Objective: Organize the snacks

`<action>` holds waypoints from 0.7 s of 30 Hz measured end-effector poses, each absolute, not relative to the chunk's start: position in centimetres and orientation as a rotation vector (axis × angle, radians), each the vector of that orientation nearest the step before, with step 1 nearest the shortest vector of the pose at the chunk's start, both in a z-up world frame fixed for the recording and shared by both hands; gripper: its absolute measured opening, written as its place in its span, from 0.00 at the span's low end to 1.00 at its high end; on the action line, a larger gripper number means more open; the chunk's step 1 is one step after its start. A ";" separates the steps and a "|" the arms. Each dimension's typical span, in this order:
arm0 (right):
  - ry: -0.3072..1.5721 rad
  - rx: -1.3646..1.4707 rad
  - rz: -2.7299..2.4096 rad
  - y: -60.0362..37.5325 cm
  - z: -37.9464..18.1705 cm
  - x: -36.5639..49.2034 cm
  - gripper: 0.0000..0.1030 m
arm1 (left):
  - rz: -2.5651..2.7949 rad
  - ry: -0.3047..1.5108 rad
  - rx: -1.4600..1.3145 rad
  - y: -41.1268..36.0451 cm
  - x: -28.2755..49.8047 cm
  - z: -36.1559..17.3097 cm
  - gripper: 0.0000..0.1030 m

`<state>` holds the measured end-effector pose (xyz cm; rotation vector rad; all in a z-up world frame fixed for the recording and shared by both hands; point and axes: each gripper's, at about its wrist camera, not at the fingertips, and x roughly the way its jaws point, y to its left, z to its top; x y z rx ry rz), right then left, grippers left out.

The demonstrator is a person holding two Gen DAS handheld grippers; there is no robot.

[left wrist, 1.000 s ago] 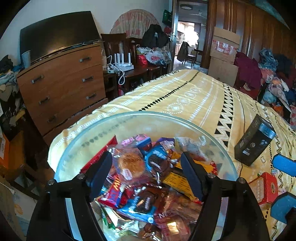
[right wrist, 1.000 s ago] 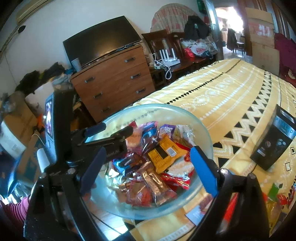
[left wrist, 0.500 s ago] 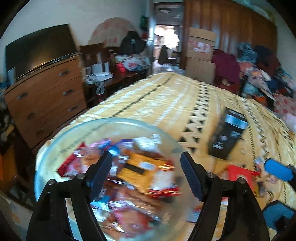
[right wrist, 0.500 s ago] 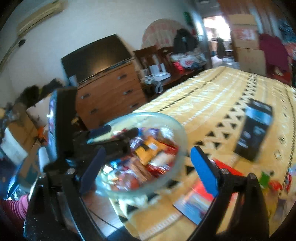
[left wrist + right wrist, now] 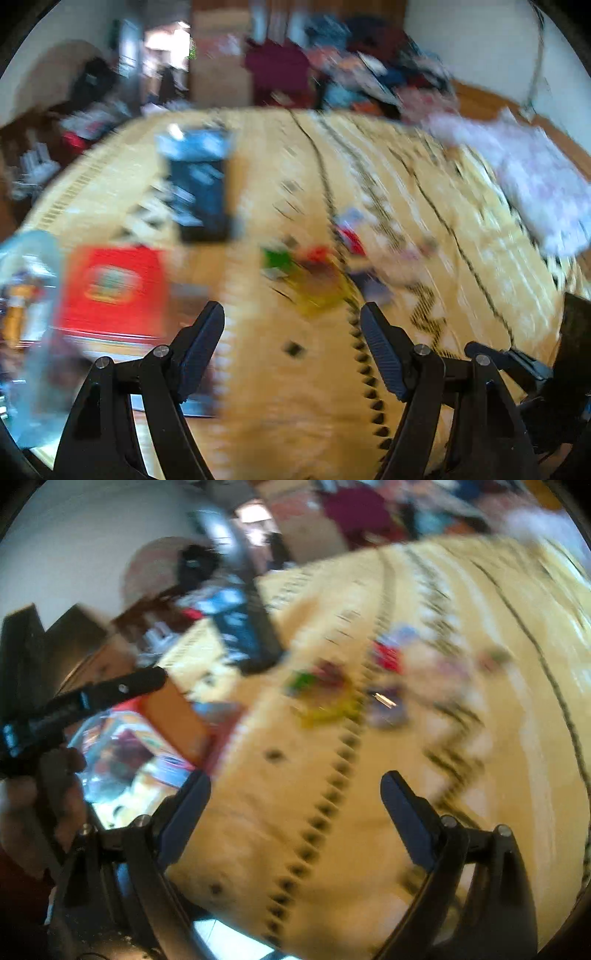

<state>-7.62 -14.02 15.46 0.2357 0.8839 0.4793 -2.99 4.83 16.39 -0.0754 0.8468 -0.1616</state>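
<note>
Both views are blurred by motion. My left gripper [image 5: 291, 314] stands open over bare yellow bedspread [image 5: 295, 406], nothing between its fingers. Loose snacks [image 5: 314, 269] in green, red and yellow wrappers lie scattered just beyond it. The glass bowl of snacks [image 5: 26, 295] sits at the far left, with a red box [image 5: 110, 288] beside it. My right gripper [image 5: 295, 786] is also open and empty above the bedspread [image 5: 369, 812]. The scattered snacks [image 5: 332, 690] lie ahead of it, and the glass bowl [image 5: 122, 760] is at its lower left.
A dark box [image 5: 199, 184] lies on the bed beyond the red box, seen also as the dark box [image 5: 243, 635]. A pale patterned cloth [image 5: 535, 177] lies at the bed's right. The left gripper's arm [image 5: 92, 698] and a hand [image 5: 33, 801] cross the right view's left side.
Both grippers have swung right, away from the bowl of snacks and toward the scattered snacks on the bedspread. The bowl has slid from centre to the left edge. Jaws unchanged.
</note>
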 end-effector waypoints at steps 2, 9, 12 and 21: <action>0.906 0.260 0.453 -16.0 14.3 -8.0 0.91 | -0.224 0.954 -0.135 3.0 -0.6 12.9 0.75; 0.946 0.297 0.448 -19.3 11.9 -8.3 0.91 | -0.146 1.104 -0.176 0.4 6.0 5.1 0.75; 0.954 0.316 0.431 -20.8 10.9 -7.7 0.91 | -0.134 1.103 -0.212 0.4 8.0 4.8 0.75; 0.984 0.363 0.418 -22.4 8.8 -6.8 0.91 | -0.076 1.108 -0.165 -0.5 12.4 2.6 0.85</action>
